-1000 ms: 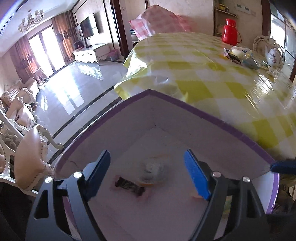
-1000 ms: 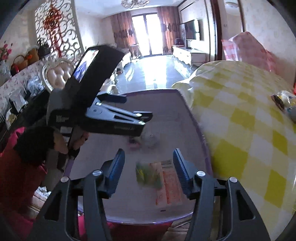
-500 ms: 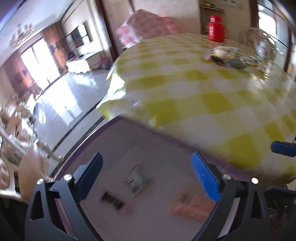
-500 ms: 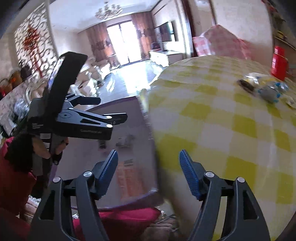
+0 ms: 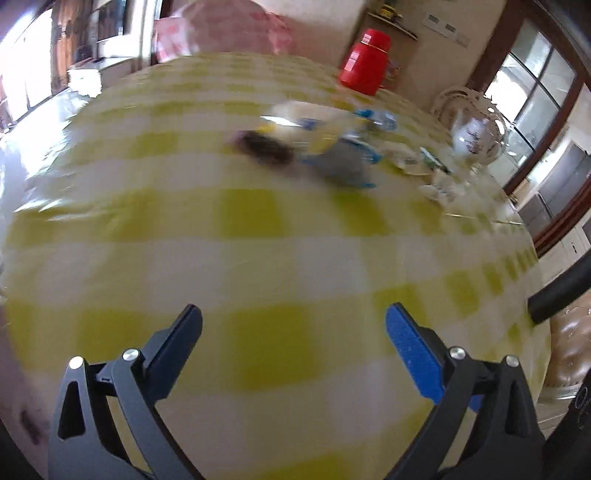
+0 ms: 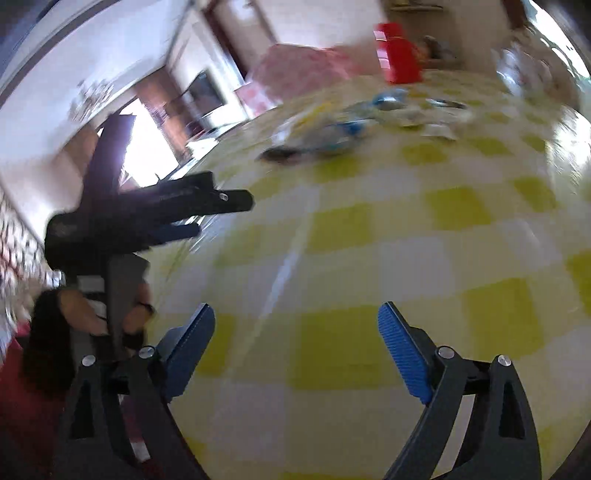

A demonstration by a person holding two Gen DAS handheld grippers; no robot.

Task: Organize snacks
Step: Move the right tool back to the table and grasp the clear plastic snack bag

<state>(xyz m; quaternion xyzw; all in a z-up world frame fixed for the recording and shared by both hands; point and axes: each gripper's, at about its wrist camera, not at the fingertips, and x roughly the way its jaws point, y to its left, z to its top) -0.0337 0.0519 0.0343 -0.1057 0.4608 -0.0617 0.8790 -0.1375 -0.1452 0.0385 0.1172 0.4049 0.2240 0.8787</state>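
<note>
A blurred pile of snack packets [image 5: 325, 147] lies on the far part of a table with a yellow and white checked cloth [image 5: 258, 258]; the same snack pile [image 6: 332, 136] shows in the right wrist view. My left gripper [image 5: 293, 325] hangs open over the near cloth with nothing between its fingers. My right gripper [image 6: 295, 325] is over the cloth too, its jaws opening and empty. In the right wrist view the left gripper [image 6: 207, 210] appears at the left, held by a person's hand [image 6: 92, 314]. Both views are motion-blurred.
A red flask [image 5: 364, 62] stands at the table's far edge, with a white teapot [image 5: 476, 136] and small papers [image 5: 436, 173] at the far right. A brown chair [image 5: 569, 350] sits at the table's right edge. A pink checked cover [image 5: 221, 29] lies beyond the table.
Both grippers have swung away from the purple-rimmed tray with its packets and now look over the checked table toward the snack pile. Both sets of jaws stand wider apart.
</note>
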